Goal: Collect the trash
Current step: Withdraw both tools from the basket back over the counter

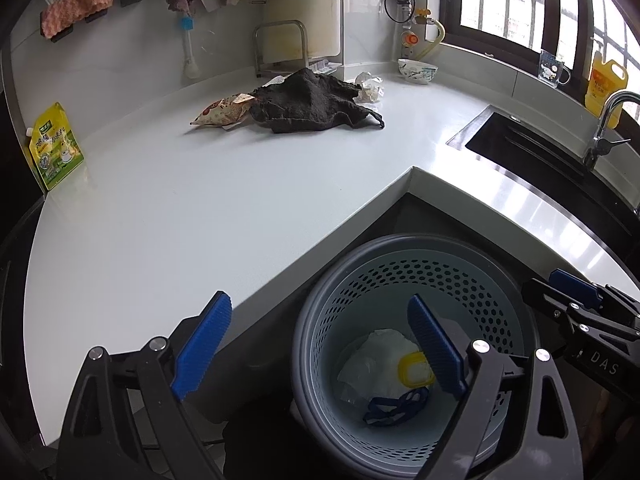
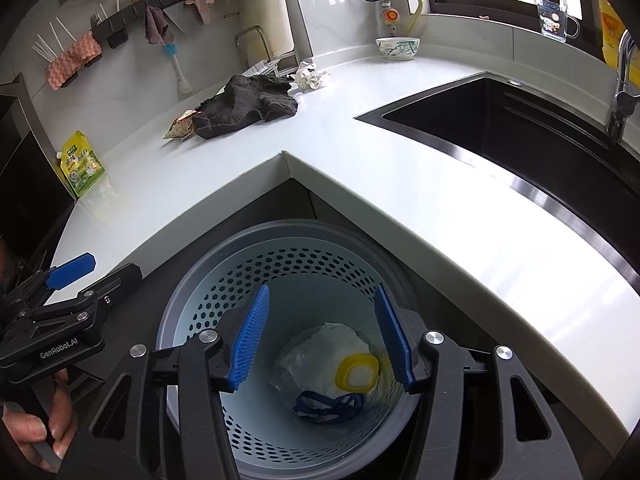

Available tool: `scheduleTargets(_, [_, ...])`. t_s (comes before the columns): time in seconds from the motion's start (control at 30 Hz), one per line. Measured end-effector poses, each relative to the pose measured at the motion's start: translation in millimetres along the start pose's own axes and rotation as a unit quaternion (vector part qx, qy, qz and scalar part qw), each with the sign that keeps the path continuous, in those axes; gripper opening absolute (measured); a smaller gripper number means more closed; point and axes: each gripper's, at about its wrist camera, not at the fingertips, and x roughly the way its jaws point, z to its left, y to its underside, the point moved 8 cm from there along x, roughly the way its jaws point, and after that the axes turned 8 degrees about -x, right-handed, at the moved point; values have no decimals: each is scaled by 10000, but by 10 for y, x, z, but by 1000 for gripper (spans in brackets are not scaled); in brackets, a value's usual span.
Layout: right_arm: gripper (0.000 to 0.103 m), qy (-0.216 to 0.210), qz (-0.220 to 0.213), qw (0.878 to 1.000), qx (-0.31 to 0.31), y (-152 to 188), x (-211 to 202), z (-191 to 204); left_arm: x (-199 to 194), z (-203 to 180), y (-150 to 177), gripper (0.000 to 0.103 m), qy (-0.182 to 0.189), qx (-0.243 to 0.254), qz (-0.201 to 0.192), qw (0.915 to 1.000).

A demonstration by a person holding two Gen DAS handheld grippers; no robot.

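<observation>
Left gripper (image 1: 320,344) is hovering with its blue pads spread wide and gripping nothing, one pad over the counter (image 1: 200,208) edge, the other over the bin (image 1: 400,248). Right gripper (image 2: 322,336) is hanging directly above the bin (image 2: 280,232), pads likewise spread, nothing between them.

Going left to right across the counter: a yellow-green pouch (image 1: 56,148) is standing against the wall at the far left. Near the back, a snack wrapper (image 1: 224,112) is lying partly tucked under a dark cloth (image 1: 312,100). Crumpled paper (image 1: 370,86) is sitting just beside the cloth's right edge. A bowl (image 1: 418,71) is standing farther right, near the window corner. The sink (image 1: 520,140) is occupying the right side, with a tap (image 1: 608,120) behind it.

Below the counter's inner corner, the bin is sitting on the floor. Inside it, white crumpled paper (image 2: 320,356) is lying at the bottom, a yellow square ring (image 2: 356,372) is resting on it, and a blue band (image 2: 328,404) is lying in front of both.
</observation>
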Motion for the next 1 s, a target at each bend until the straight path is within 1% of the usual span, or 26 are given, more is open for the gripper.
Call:
scheduleTargets(0.07, [59,69,-32,10000,-47,-36,-1,8,10,25,-37,91,42,-67,4,10000])
scheduleTargets(0.17, [66,233,-102,9996,-129,-96,5,-6,18,65,-96,91,45,-131,-22,9999])
scheduleTargets(0.27, [71,238,-179,9994,-192,-172,15,-3,16,129,-192,95,-28,-175,-90,9998])
scheduleTargets(0.43, [73,69,-328,9990,-300,-362,73,62,-6,271,-414,97,-135,-318,-267,9990])
scheduleTargets(0.5, [73,6,-414,9985,-364,-457,104,98,12,328,-520,97,-242,-310,-330,9987])
scheduleTargets(0.57, [75,1,-491,9978,-446,-559,135,134,48,398,-643,97,-382,-268,-400,9981])
scheduleTargets(0.7, [75,80,-576,9960,-674,-796,229,198,145,550,-922,97,-570,-292,-541,9965])
scheduleTargets(0.83, [75,157,-638,9936,-923,-1094,354,266,303,674,-1214,97,-625,-371,-646,9953])
scheduleTargets(1.0, [76,356,-679,9894,-1230,-1488,570,287,504,783,-1564,97,-714,-416,-828,9931])
